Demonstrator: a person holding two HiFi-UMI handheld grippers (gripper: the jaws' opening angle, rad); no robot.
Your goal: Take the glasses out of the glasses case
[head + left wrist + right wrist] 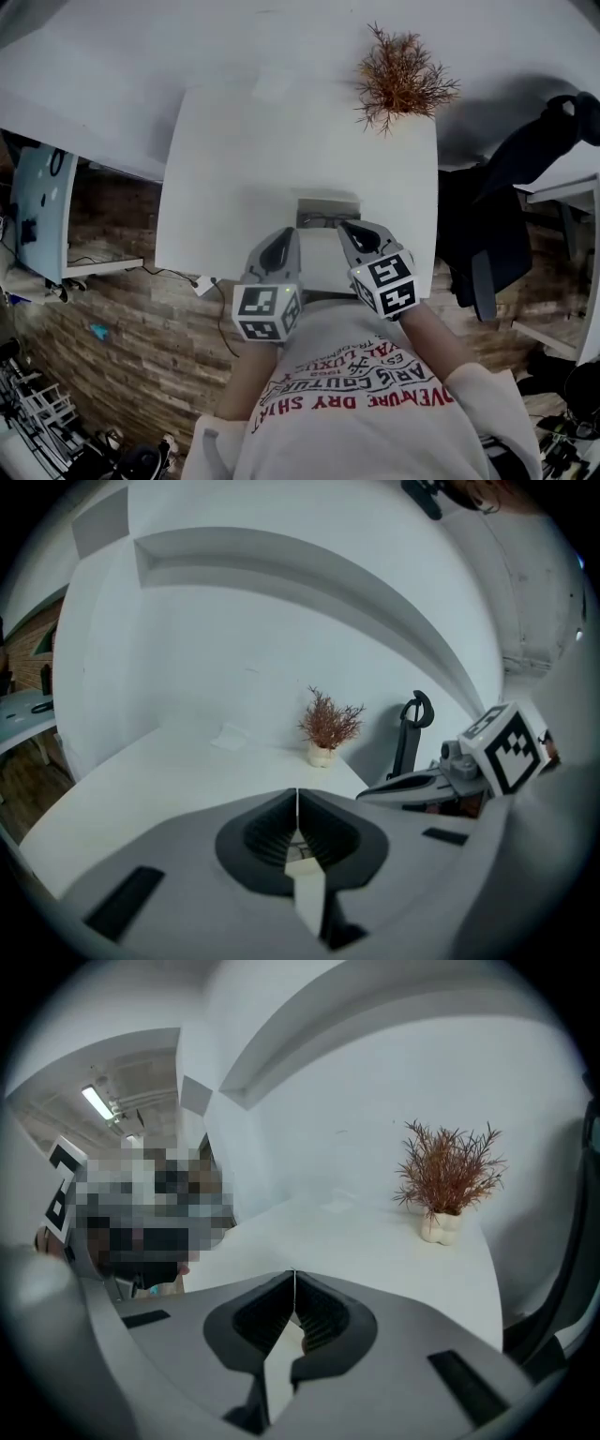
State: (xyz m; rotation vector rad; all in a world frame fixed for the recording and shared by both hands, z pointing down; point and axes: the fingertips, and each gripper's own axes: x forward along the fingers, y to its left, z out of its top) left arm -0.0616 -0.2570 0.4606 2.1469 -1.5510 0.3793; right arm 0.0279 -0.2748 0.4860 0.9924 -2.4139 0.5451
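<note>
A grey glasses case [328,212] lies near the front edge of the white table [234,159], with something dark, apparently the glasses [324,223], at its near side. My left gripper [290,233] hovers just left of and in front of the case, and my right gripper [344,225] sits just in front of its right part. In the left gripper view, the left gripper [297,797] has its jaws meeting with nothing between them. The right gripper [294,1277] is likewise shut and holds nothing. A sliver of the case shows behind the left jaws.
A dried reddish plant [401,80] in a small pale pot [321,755] stands at the table's far right corner. A black chair with dark cloth [506,202] is right of the table. The wall rises behind, and a wooden floor lies to the left.
</note>
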